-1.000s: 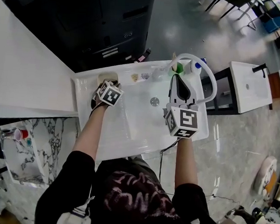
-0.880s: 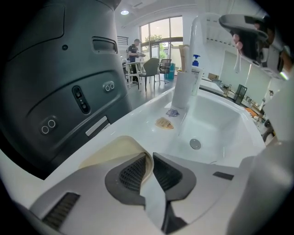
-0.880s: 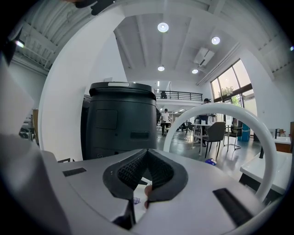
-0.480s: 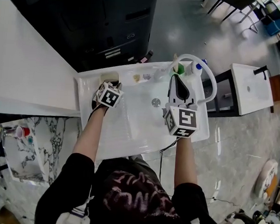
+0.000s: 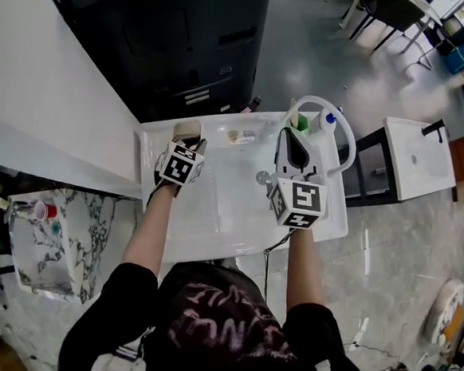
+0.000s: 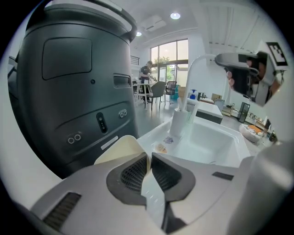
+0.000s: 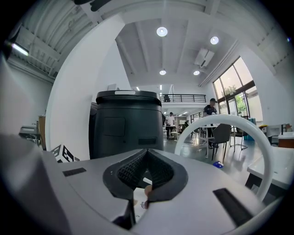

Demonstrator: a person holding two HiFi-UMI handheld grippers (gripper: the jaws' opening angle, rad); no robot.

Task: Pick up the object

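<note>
A cream, thin-walled cup (image 5: 187,127) stands at the back left corner of the white sink (image 5: 214,215). My left gripper (image 5: 189,144) reaches it from the near side. In the left gripper view the cup's wall (image 6: 120,148) runs in between the dark ribbed pads (image 6: 134,173), and the left gripper (image 6: 149,158) is shut on that wall. My right gripper (image 5: 289,134) hovers over the sink's right side beside the faucet, and the right gripper (image 7: 147,161) is shut with nothing between its pads.
A curved white faucet (image 5: 339,123) arches over the sink's back right corner, next to a white-and-green holder (image 5: 298,122) and a blue-capped bottle (image 5: 327,117). Small items (image 5: 234,135) lie on the back ledge. A large black machine (image 5: 187,41) stands behind the sink. The drain (image 5: 263,177) is mid-basin.
My left gripper has edged forward onto the cream cup, and the cup now sits at its fingertips. The right gripper holds its place by the faucet.
</note>
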